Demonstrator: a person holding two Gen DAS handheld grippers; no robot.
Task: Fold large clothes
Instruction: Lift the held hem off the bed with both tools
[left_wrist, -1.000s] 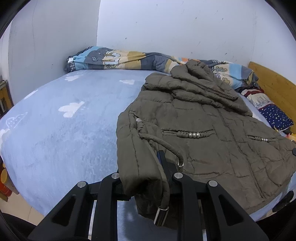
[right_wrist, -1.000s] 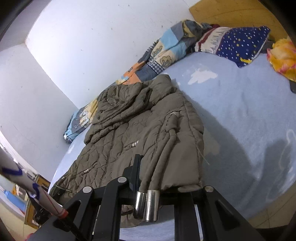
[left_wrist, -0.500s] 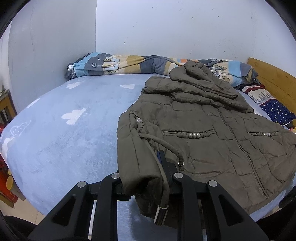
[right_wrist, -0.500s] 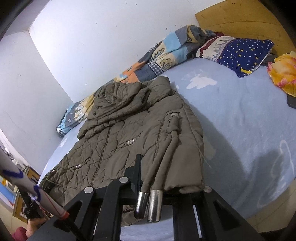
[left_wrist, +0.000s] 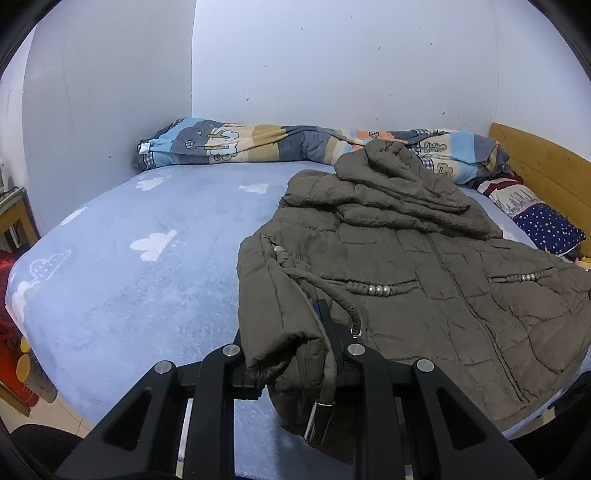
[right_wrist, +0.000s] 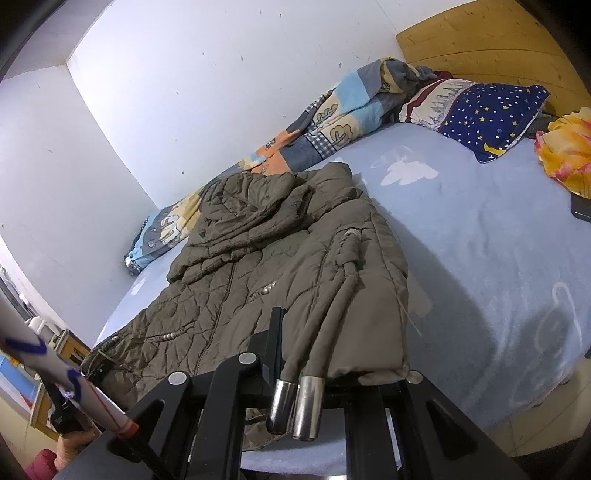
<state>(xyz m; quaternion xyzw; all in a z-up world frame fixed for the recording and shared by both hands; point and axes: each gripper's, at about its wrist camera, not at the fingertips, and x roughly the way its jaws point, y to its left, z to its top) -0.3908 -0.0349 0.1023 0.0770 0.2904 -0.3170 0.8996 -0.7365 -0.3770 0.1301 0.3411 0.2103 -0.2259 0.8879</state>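
Olive padded jacket (left_wrist: 424, 280) spread on blue bed (left_wrist: 147, 280) ahead of both fingers, left gripper (left_wrist: 295, 354) clamped on its near hem corner, right gripper (right_wrist: 332, 354) clamped on the other hem corner, drawcords (right_wrist: 306, 398) dangling over

cool even light, fisheye-dark corners

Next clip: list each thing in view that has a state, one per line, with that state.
Jacket: spread front-up on the bed, zipped, sleeves folded in, hem corners pinched.
Hood: crumpled at the collar end.
Drawcords: hanging loose over the hem, metal tips dangling.
Left hand-held gripper: shut on the jacket hem.
Right hand-held gripper: shut on the jacket hem.
Quilt: bunched along the wall.
Pillow: lying against the headboard.
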